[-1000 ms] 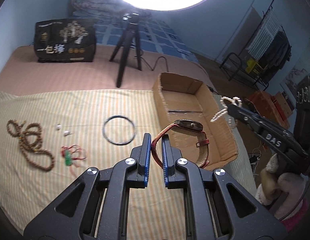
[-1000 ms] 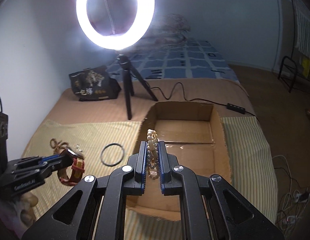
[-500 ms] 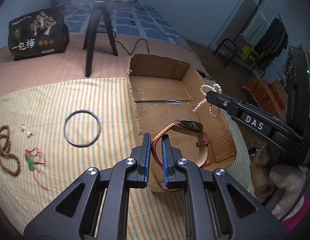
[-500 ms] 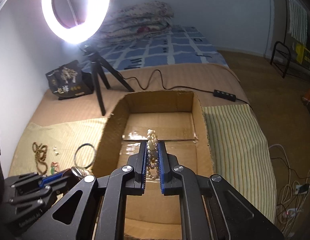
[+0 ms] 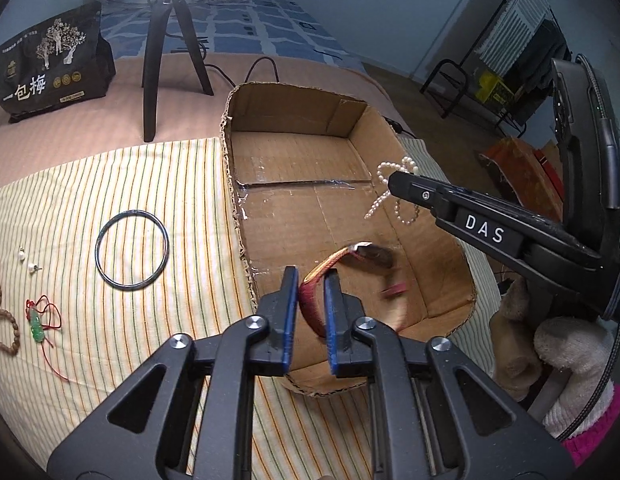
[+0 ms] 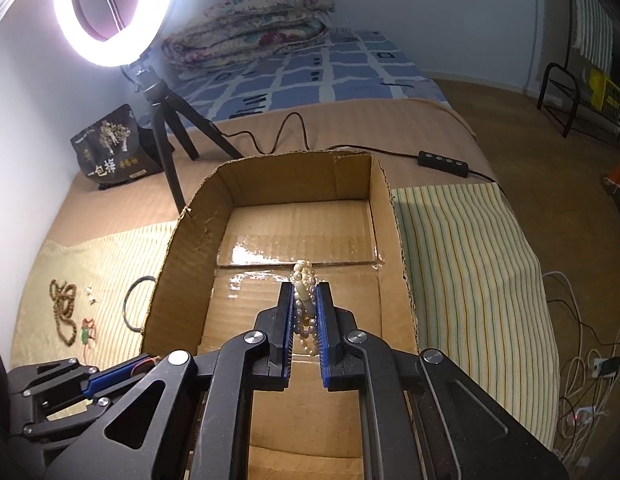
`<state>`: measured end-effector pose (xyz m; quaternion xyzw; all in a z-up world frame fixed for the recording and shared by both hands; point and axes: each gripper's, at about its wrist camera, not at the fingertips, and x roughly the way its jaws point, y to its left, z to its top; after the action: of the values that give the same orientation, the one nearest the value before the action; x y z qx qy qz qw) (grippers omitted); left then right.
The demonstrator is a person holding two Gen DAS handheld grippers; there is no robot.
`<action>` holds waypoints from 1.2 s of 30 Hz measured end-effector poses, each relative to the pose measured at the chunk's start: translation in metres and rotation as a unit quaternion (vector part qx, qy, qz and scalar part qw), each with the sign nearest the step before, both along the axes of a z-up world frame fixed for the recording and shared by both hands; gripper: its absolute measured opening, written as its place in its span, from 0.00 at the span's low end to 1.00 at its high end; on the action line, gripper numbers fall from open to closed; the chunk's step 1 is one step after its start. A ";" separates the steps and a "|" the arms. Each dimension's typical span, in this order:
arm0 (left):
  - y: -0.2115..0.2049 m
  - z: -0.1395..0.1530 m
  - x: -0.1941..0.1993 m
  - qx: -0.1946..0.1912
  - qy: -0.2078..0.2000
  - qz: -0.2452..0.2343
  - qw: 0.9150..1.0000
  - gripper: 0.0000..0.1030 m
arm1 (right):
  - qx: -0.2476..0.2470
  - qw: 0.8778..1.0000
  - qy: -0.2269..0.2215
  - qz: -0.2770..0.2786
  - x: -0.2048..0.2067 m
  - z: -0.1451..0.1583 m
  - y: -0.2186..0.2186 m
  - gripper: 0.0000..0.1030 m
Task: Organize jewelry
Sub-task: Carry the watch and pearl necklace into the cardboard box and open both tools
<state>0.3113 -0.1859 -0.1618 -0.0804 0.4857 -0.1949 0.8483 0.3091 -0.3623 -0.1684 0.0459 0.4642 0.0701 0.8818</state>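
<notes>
My left gripper [image 5: 311,276] stands over the near left corner of the open cardboard box [image 5: 294,96]. Its jaws have parted a little and the red-strap watch [image 5: 365,256] between them is blurred, slipping down into the box. My right gripper [image 6: 303,290] is shut on a white pearl bracelet [image 6: 304,308] and holds it above the middle of the box [image 6: 294,178]. It also shows in the left wrist view [image 5: 393,178] with the pearls [image 5: 405,216] hanging from its tip.
On the striped cloth [image 5: 110,184] left of the box lie a dark bangle [image 5: 131,249], a wooden bead string [image 5: 6,320], a green pendant on red cord [image 5: 37,322] and two small pearl earrings [image 5: 28,261]. A tripod [image 5: 166,40] with a ring light [image 6: 110,8] and a black bag [image 5: 50,64] stand behind.
Both grippers moved forward and down over the box. The left jaws opened slightly and the watch began to drop, its face now blurred. The pearl bracelet stays gripped.
</notes>
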 end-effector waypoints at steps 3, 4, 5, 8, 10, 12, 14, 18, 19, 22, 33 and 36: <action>-0.001 0.002 -0.001 0.003 -0.002 -0.004 1.000 0.17 | -0.006 1.000 0.000 0.000 -0.001 0.001 0.002 0.09; -0.001 0.002 -0.002 0.004 -0.004 -0.004 1.000 0.17 | -0.007 1.000 0.000 -0.001 0.000 0.001 0.002 0.10; 0.000 0.003 -0.003 0.006 -0.006 -0.004 1.000 0.17 | -0.009 1.000 -0.001 -0.003 -0.001 0.002 0.003 0.15; 0.002 0.005 -0.007 0.008 -0.011 -0.003 1.000 0.17 | -0.011 1.000 -0.007 -0.009 -0.002 0.006 0.001 0.26; 0.004 0.008 -0.009 0.008 -0.014 -0.002 1.000 0.17 | -0.010 1.000 -0.010 -0.010 -0.003 0.009 0.001 0.27; 0.006 0.010 -0.012 0.009 -0.017 -0.002 1.000 0.17 | -0.011 1.000 -0.014 -0.009 -0.006 0.013 0.002 0.27; 0.009 0.013 -0.015 0.010 -0.020 -0.001 1.000 0.17 | -0.012 1.000 -0.016 -0.008 -0.008 0.017 0.004 0.27; 0.014 0.019 -0.023 0.014 -0.030 0.000 0.999 0.17 | -0.015 1.000 -0.023 -0.008 -0.013 0.025 0.007 0.29; 0.016 0.021 -0.025 0.015 -0.033 0.001 0.999 0.17 | -0.017 0.999 -0.026 -0.008 -0.015 0.028 0.007 0.31; 0.024 0.026 -0.031 0.022 -0.043 0.005 0.999 0.17 | -0.021 0.999 -0.035 -0.008 -0.019 0.034 0.009 0.42; 0.083 0.041 -0.051 0.036 -0.067 0.052 0.996 0.65 | -0.036 0.997 -0.063 0.003 -0.040 0.054 0.031 0.67; 0.106 0.042 -0.054 0.040 -0.067 0.069 0.995 0.65 | -0.036 0.997 -0.070 0.007 -0.045 0.058 0.038 0.74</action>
<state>0.2570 -0.0801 -0.1194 -0.0661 0.4283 -0.1212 0.8930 0.2637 -0.3245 -0.1107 0.0061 0.4034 0.0630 0.9128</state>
